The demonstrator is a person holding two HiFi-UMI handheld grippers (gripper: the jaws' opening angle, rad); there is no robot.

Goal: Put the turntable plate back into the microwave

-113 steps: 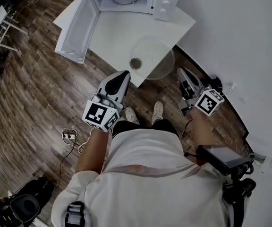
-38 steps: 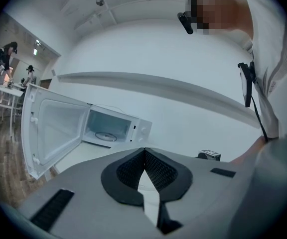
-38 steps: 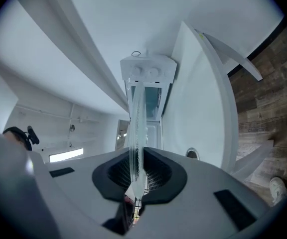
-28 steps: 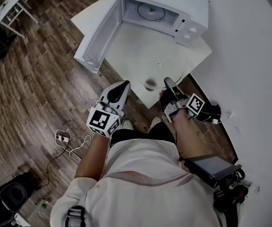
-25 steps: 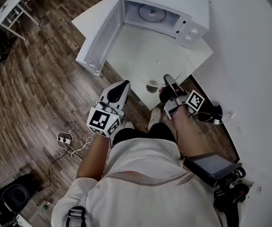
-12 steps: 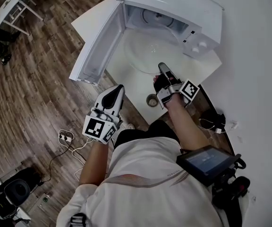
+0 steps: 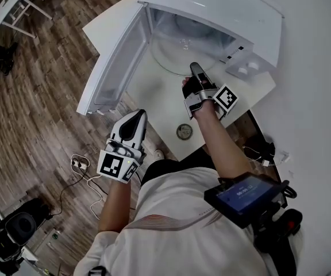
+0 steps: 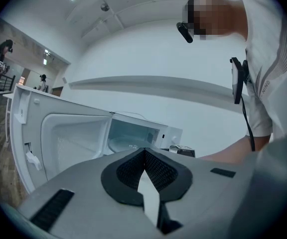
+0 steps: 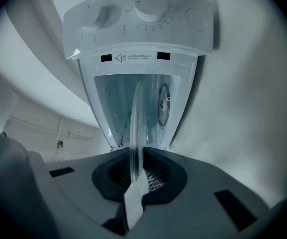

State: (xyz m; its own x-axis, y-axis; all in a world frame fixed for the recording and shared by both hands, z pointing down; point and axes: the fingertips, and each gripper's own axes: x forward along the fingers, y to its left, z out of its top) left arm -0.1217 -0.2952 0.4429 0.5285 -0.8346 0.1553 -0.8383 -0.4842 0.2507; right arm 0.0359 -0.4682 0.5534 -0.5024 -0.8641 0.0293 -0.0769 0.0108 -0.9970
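The clear glass turntable plate [image 7: 174, 53] hangs level at the mouth of the open white microwave [image 7: 240, 16], its far half reaching into the cavity. My right gripper [image 7: 193, 66] is shut on the plate's near rim. In the right gripper view the plate [image 9: 136, 118] shows edge-on between the jaws of the right gripper [image 9: 135, 153], with the cavity straight ahead and a round hub [image 9: 163, 105] on its floor. My left gripper [image 7: 138, 112] hovers off the table's front left edge, shut and holding nothing. The left gripper [image 8: 144, 151] points towards the microwave.
The microwave door [image 7: 111, 56] stands swung open to the left. A small round object [image 7: 184, 131] lies on the white table [image 7: 154, 102] near its front edge. A cable and power strip [image 7: 79, 163] lie on the wooden floor. A white wall runs along the right.
My right gripper has carried the plate from the table's front edge across to the microwave's mouth. The left gripper has drifted a little nearer the table and lower.
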